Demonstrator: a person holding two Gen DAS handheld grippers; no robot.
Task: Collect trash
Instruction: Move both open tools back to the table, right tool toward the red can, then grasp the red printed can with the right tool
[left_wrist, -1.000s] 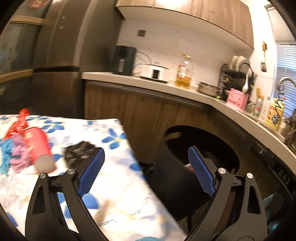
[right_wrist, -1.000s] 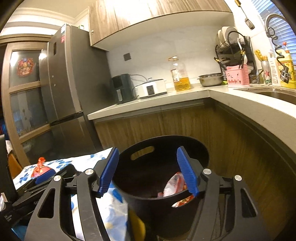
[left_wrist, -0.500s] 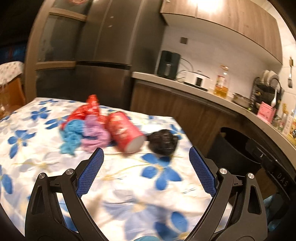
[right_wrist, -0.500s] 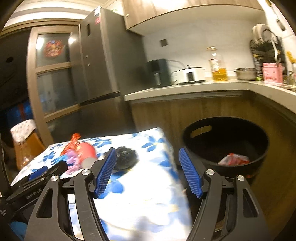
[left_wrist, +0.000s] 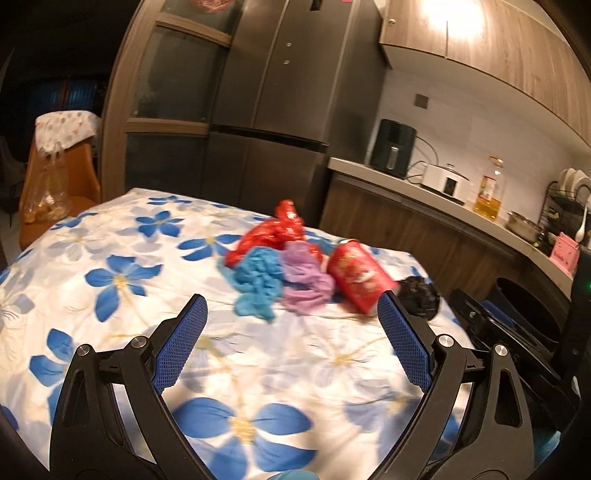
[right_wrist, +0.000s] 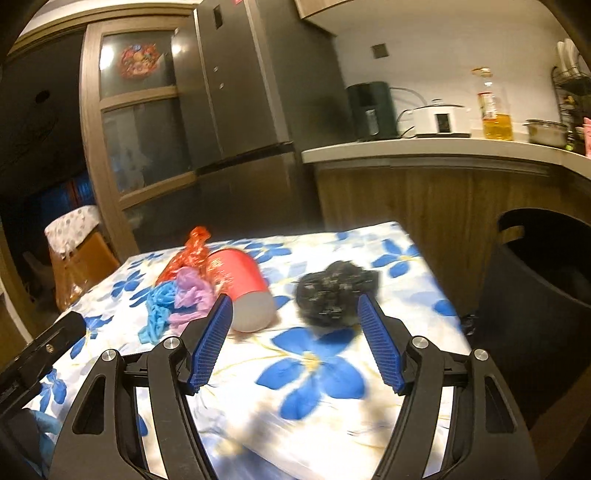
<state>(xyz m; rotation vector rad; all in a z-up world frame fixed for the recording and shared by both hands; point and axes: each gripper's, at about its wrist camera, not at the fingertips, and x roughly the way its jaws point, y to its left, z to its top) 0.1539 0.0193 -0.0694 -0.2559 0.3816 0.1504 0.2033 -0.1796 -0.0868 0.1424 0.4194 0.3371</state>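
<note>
Trash lies in a cluster on the flowered tablecloth (left_wrist: 122, 280): a red wrapper (left_wrist: 273, 232), a blue crumpled piece (left_wrist: 256, 282), a purple crumpled piece (left_wrist: 306, 282), a red paper cup (left_wrist: 358, 275) on its side and a black crumpled wad (left_wrist: 419, 295). My left gripper (left_wrist: 291, 314) is open and empty, short of the blue and purple pieces. My right gripper (right_wrist: 295, 314) is open and empty, just short of the black wad (right_wrist: 334, 291) and the red cup (right_wrist: 240, 284). A black bin (right_wrist: 543, 273) stands right of the table.
A dark fridge (left_wrist: 277, 110) stands behind the table. A kitchen counter (right_wrist: 443, 147) carries an air fryer, a white cooker and an oil bottle. An orange chair (left_wrist: 59, 181) with a plastic bag stands at the far left.
Both grippers have swung left, away from the black bin and onto the table. The trash cluster now sits ahead of both, and closer. Both stay open and empty.
</note>
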